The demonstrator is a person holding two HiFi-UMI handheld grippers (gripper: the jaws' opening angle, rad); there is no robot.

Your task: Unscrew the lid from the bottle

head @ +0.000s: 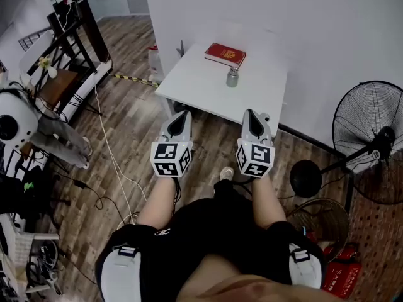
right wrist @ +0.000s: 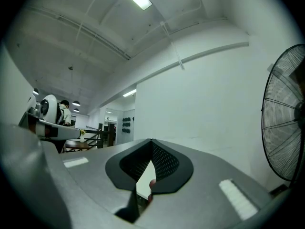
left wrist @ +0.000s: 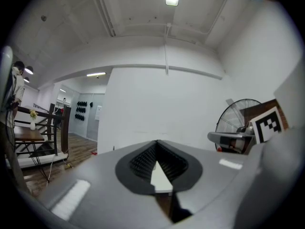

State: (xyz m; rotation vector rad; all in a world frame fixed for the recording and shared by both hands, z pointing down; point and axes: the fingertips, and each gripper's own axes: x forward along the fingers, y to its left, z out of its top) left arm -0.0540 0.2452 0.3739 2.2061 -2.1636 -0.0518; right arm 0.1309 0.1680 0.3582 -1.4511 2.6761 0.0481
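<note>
The white surface (head: 189,83) is lying ahead of you, with a floor fan (head: 370,142) standing off to your right. You are holding the left tool (head: 181,115) and the right tool (head: 251,114) side by side over your knees, short of the surface's near edge, each with its jaws pressed together and nothing between them. A red book (head: 225,55) is lying toward the far side of the surface. The small grey bottle (head: 232,78) is standing upright just in front of it, well apart from both tools, its lid (head: 233,70) sitting on top.
</note>
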